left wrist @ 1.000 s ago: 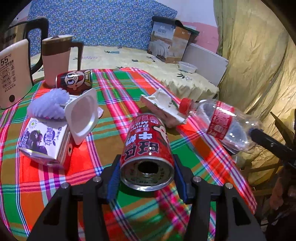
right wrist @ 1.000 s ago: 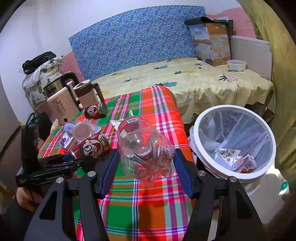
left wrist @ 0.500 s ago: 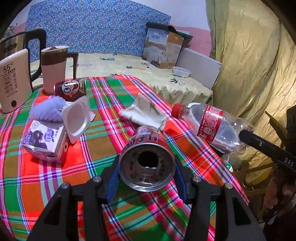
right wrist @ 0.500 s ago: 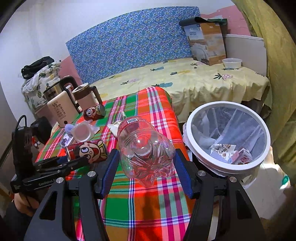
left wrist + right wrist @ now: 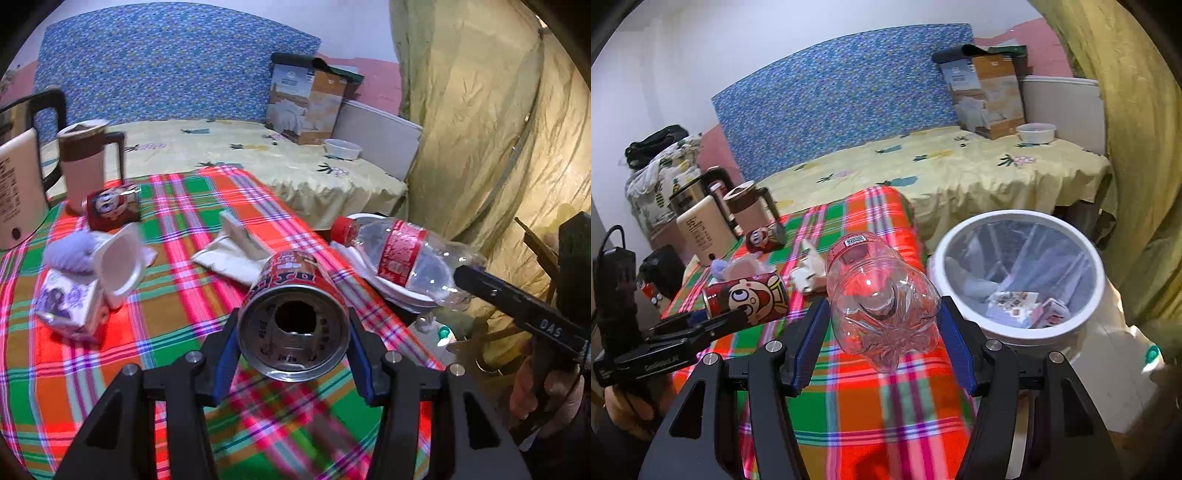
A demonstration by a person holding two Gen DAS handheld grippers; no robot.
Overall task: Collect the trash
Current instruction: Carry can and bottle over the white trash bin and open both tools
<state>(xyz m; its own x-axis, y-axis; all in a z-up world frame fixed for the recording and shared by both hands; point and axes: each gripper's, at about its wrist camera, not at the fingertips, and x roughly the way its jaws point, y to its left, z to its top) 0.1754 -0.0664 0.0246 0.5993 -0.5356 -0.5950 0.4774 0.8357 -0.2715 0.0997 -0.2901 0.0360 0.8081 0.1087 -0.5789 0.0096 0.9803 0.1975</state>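
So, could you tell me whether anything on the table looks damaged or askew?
Yes. The purple carton near the table's left edge is crumpled and leaning, a white cup lies tipped against it, and a second red can lies on its side by the jug.

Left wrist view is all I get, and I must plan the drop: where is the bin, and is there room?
Observer: The right wrist view shows the white bin beside the table edge, open-topped, clear liner, just a few cartons at the bottom.
Operator: How is the bottle held?
Observer: The right gripper clamps the clear bottle near its base, a blue pad on each side.
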